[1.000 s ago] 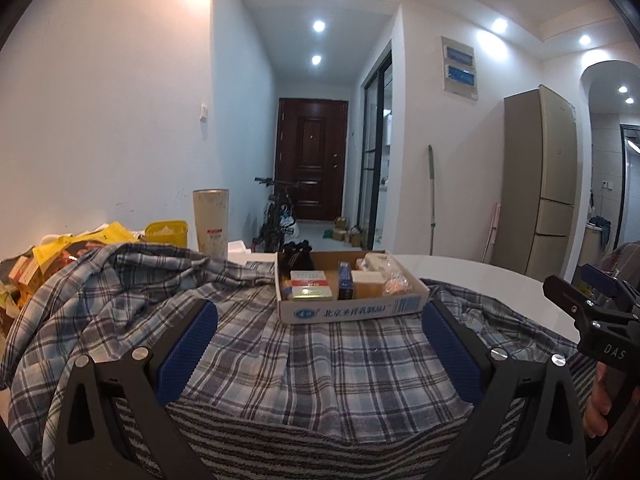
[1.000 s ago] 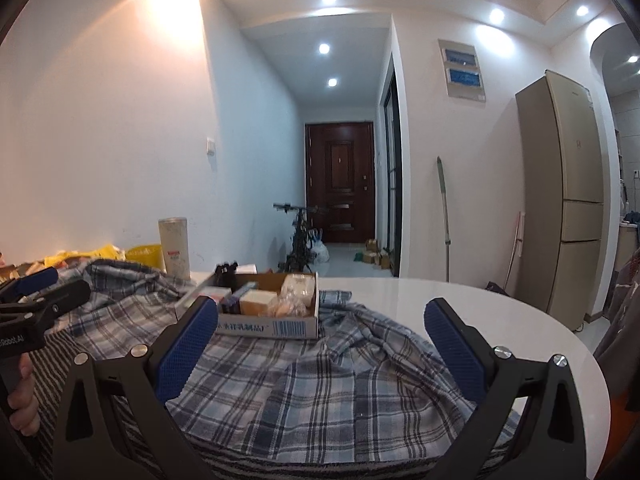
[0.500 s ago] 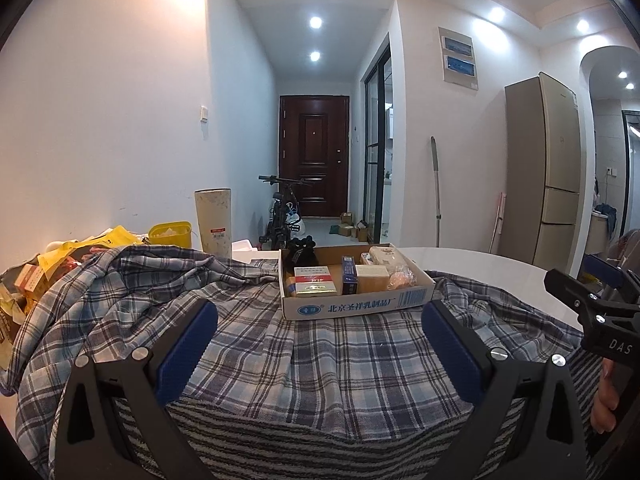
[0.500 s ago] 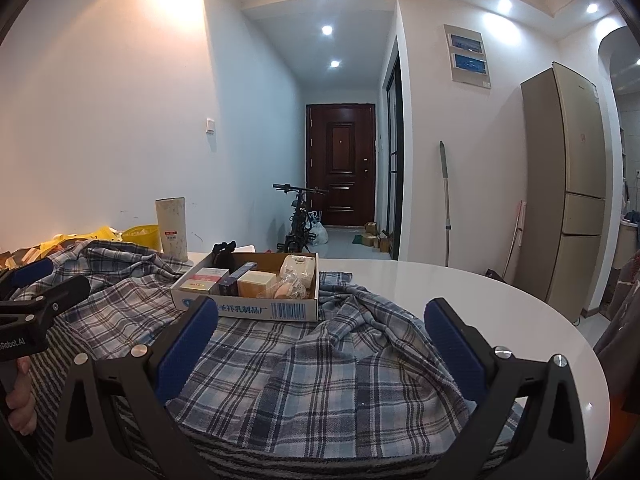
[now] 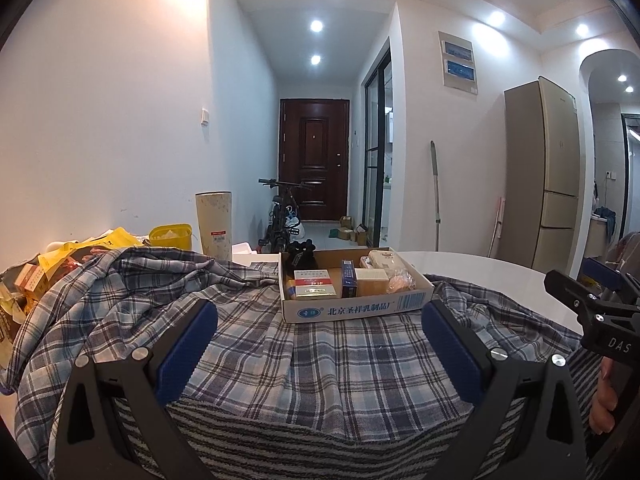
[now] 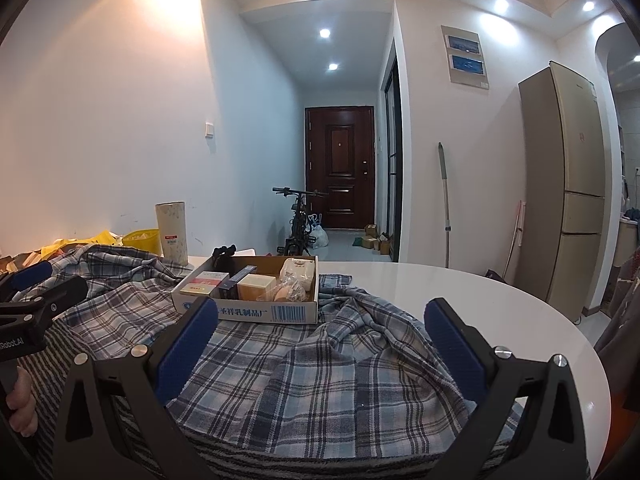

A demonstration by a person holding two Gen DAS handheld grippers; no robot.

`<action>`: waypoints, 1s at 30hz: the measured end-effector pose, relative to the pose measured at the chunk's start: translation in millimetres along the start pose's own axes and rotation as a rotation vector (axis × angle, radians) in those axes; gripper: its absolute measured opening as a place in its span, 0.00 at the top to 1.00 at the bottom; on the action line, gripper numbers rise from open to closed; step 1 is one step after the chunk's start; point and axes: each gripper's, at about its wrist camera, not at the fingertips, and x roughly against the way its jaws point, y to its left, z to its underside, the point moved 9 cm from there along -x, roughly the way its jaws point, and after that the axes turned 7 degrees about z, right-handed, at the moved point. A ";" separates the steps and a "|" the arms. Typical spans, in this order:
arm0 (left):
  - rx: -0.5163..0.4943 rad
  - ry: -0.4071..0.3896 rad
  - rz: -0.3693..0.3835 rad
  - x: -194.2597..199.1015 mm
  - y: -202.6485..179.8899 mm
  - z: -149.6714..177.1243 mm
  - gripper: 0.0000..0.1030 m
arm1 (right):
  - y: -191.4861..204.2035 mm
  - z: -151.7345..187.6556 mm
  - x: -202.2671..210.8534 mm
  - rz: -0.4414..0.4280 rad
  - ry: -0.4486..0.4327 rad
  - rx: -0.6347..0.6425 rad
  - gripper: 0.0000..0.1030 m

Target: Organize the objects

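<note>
Your round white table (image 6: 500,304) carries a rumpled blue plaid shirt (image 5: 280,352) spread across most of its top, over a grey striped cloth (image 5: 320,440). Your left gripper (image 5: 320,344) hovers above the shirt with its blue pads spread wide and nothing between them; your right gripper (image 6: 320,344) is equally wide and empty, near the shirt's right side. A shallow cardboard box (image 5: 352,308) sits on the shirt ahead, holding small packets, its front printed "北京圣祥乳制品厂". The right tool's body reads "DAS".
</note>
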 end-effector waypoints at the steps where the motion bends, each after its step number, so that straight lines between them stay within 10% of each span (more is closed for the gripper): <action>1: -0.001 -0.001 0.000 -0.1 0.0 -0.2 0.00 | 0.1 0.0 0.2 0.000 0.000 0.000 0.00; 30: 0.008 0.015 0.005 -3.0 1.7 1.4 0.00 | 0.1 0.0 -0.6 0.002 -0.001 -0.003 0.00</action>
